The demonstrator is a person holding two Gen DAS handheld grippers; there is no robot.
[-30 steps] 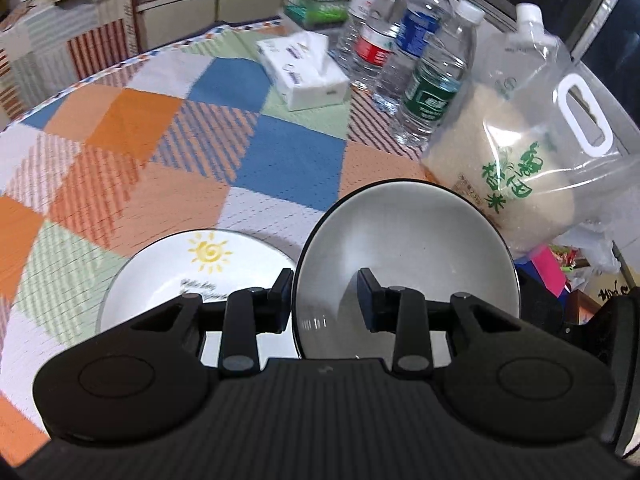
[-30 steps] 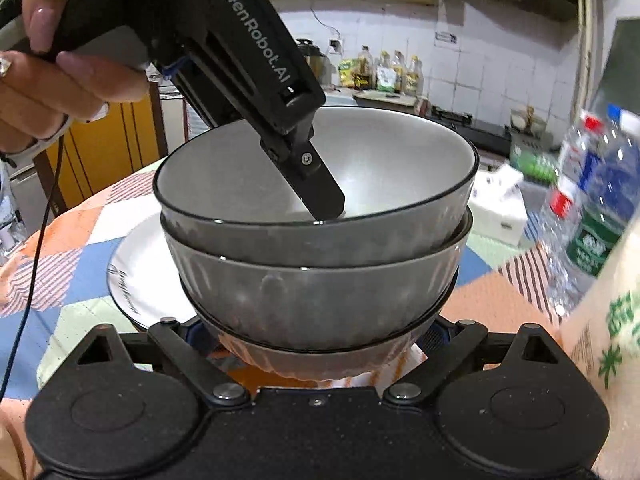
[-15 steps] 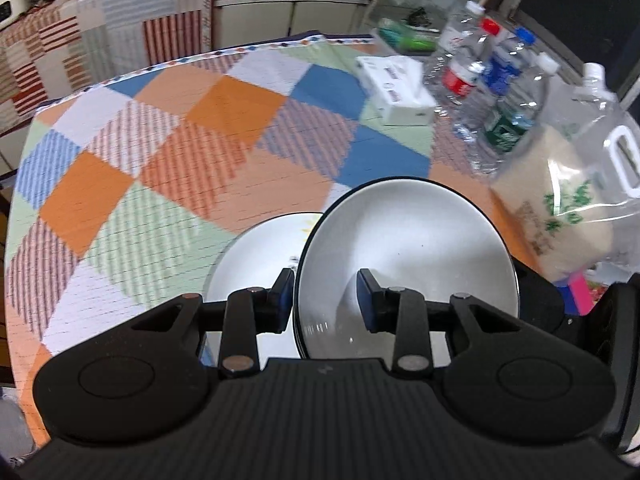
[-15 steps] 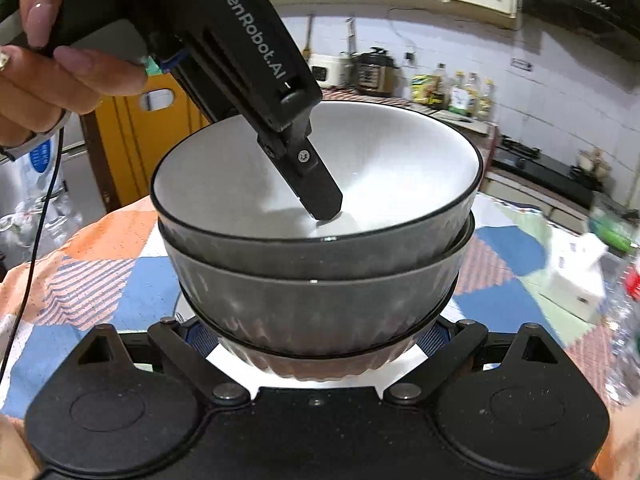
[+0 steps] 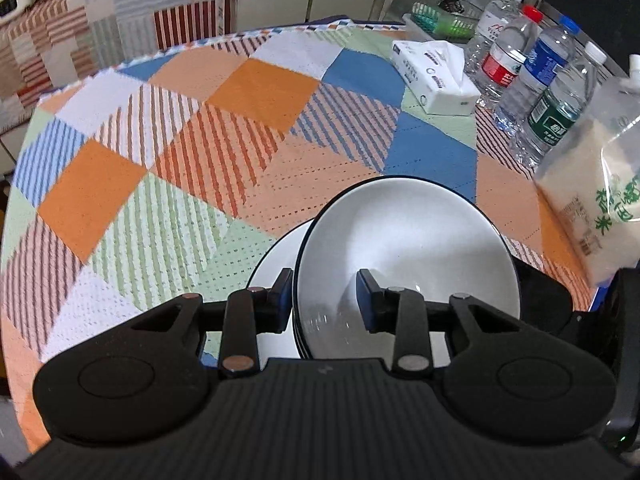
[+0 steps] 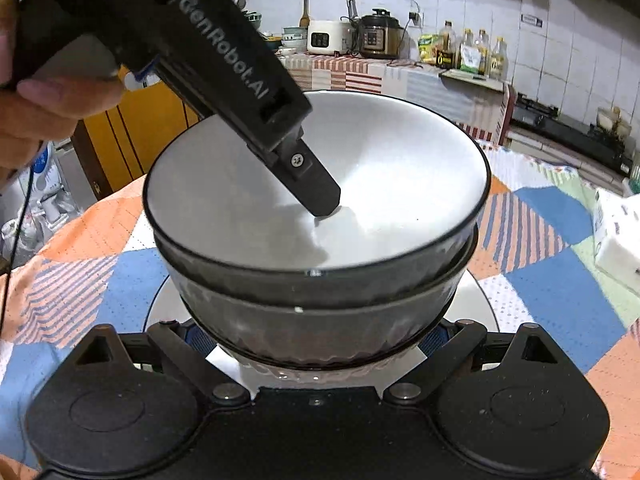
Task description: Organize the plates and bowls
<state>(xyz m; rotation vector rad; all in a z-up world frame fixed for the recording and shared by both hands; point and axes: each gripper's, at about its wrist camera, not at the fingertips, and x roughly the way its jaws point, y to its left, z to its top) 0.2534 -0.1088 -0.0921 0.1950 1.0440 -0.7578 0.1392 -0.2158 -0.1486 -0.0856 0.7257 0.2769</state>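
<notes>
While the left tongs grip the near wall of the top bowl, one finger inside it and one outside, the stacked bowls sit above a white plate on the checked tabletop; whether they touch it cannot be told. The right tongs are spread wide around the base of the lower bowl, though contact there is hidden. A tissue box, water bottles and a rice bag stand further back.
</notes>
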